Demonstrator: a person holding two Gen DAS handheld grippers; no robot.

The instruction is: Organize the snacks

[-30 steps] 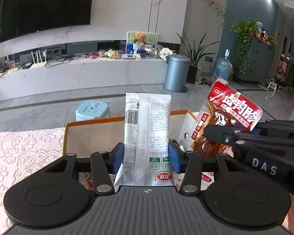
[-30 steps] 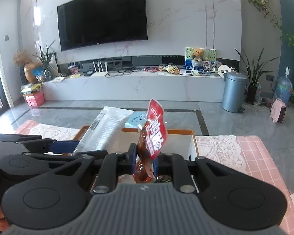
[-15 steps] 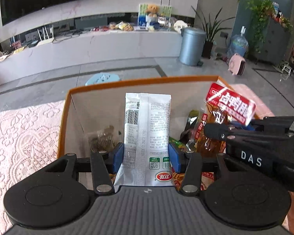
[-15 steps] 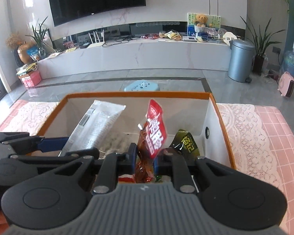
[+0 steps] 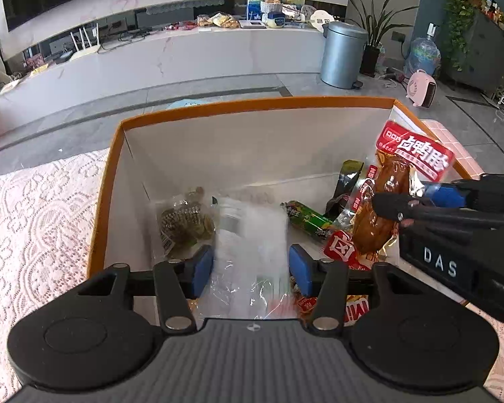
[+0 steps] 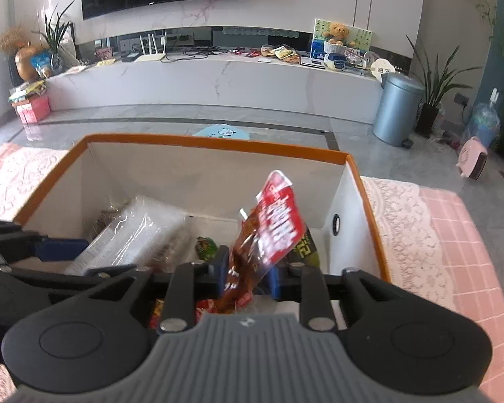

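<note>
An orange-rimmed white box [image 5: 252, 107] [image 6: 215, 144] sits on the lace tablecloth and holds several snack packs. My left gripper [image 5: 251, 265] is over the box with its jaws spread; the silver-white snack packet [image 5: 252, 235] is blurred between them and tipping down into the box. It also shows in the right wrist view [image 6: 134, 238]. My right gripper [image 6: 247, 272] is open over the box's right side, and the red duck-leg snack pack [image 6: 268, 231] [image 5: 396, 194] leans tilted and blurred between its pads.
Inside the box lie a green-brown pack [image 5: 184, 225], a green stick snack [image 5: 305, 218] and a dark pack [image 5: 347, 181]. Pink lace cloth [image 5: 33, 218] [image 6: 420, 235] covers the table on both sides. Beyond are a blue stool [image 6: 223, 132] and floor.
Both grippers tilted down over the box and opened. The silver-white packet slipped from upright in the left jaws and falls; the red pack loosened and tilts in the right jaws.
</note>
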